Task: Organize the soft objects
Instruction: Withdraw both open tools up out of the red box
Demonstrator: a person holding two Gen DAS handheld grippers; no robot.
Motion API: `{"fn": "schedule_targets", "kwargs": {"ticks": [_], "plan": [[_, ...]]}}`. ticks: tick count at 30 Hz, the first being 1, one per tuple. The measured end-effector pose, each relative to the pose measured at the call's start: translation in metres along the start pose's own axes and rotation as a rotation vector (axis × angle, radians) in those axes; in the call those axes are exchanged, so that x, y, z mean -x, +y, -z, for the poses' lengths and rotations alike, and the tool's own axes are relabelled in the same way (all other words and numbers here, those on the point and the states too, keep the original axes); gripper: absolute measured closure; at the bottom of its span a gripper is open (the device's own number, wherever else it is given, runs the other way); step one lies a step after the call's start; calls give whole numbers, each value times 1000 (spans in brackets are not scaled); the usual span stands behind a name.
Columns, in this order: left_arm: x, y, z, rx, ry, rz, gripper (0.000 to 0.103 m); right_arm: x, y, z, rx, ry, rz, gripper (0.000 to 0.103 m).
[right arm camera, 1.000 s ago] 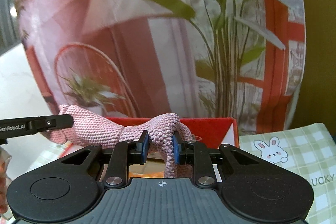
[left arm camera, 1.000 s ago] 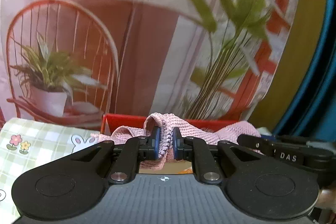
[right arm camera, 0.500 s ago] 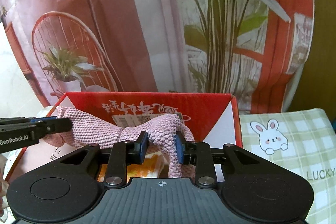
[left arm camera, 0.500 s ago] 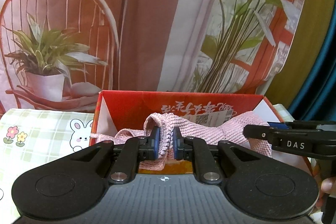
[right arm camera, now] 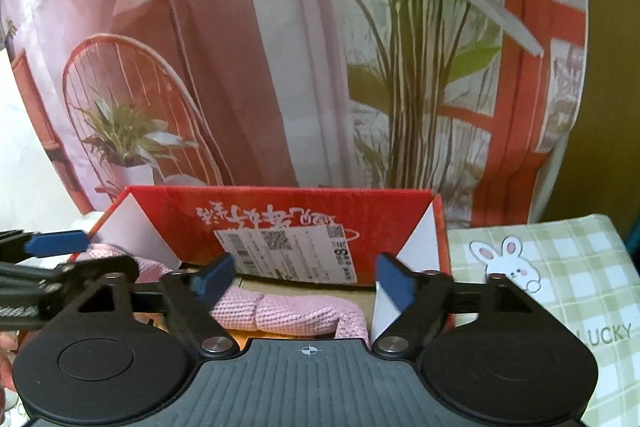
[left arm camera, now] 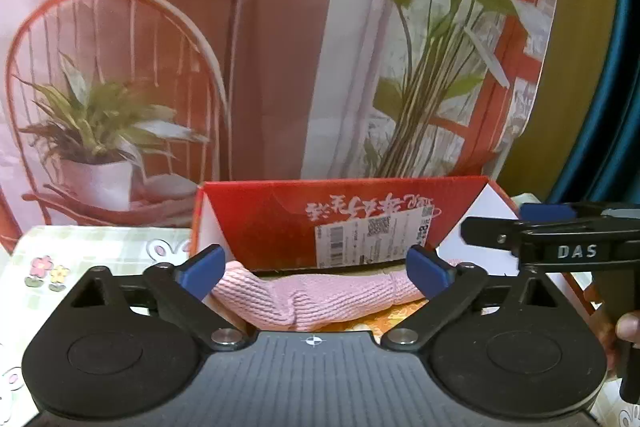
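A red box (left arm camera: pixel 280 223) stands open at the top on a checked cloth (right arm camera: pixel 560 267) with a rabbit print, its back wall against a printed backdrop (left arm camera: pixel 280 67) of a chair and plants. The inner back wall of the box carries white script and a white label (right arm camera: pixel 288 255) with barcodes. White flaps line its two side walls.

Inside the box, low toward its front, lies a pink knit (left arm camera: pixel 312 299), folded into a long band that runs from the box's left side to its right. Under the knit, at the box's floor, a strip of orange and yellow shows; what it is cannot be told.

The left gripper (left arm camera: pixel 312 271) hangs over the box's front edge. Its jaws have just been opening and now stand spread wide, the blue pads apart at either end of the knit, which lies loose between and below them, not pinched.

The right gripper (right arm camera: pixel 306 281) hangs over the box's front edge too, toward the box's right half. Its jaws have also just been opening and stand wide, with the knit resting free in the box beneath them. In the left wrist view one of its fingers reaches over the box's right wall.
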State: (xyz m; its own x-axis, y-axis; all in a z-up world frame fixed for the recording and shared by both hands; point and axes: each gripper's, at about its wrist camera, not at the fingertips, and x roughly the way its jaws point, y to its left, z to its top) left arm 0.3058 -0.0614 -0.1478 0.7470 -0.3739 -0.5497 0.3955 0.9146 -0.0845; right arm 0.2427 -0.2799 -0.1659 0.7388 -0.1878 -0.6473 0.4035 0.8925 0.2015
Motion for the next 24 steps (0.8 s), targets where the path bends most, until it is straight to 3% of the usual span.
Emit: {"fn": "schedule_targets", "kwargs": {"ticks": [3,20,24], "plan": [[14,3,0,-2,-14,-6,1,12,2,-2,11,-25,12,1],[79,-11,29,-44,-60,-193,0,72,17,28,70,-115,-21,0],[91,-14,36,-44,-55,-198,0,85,24,36,120,-141,-3,0]]}}
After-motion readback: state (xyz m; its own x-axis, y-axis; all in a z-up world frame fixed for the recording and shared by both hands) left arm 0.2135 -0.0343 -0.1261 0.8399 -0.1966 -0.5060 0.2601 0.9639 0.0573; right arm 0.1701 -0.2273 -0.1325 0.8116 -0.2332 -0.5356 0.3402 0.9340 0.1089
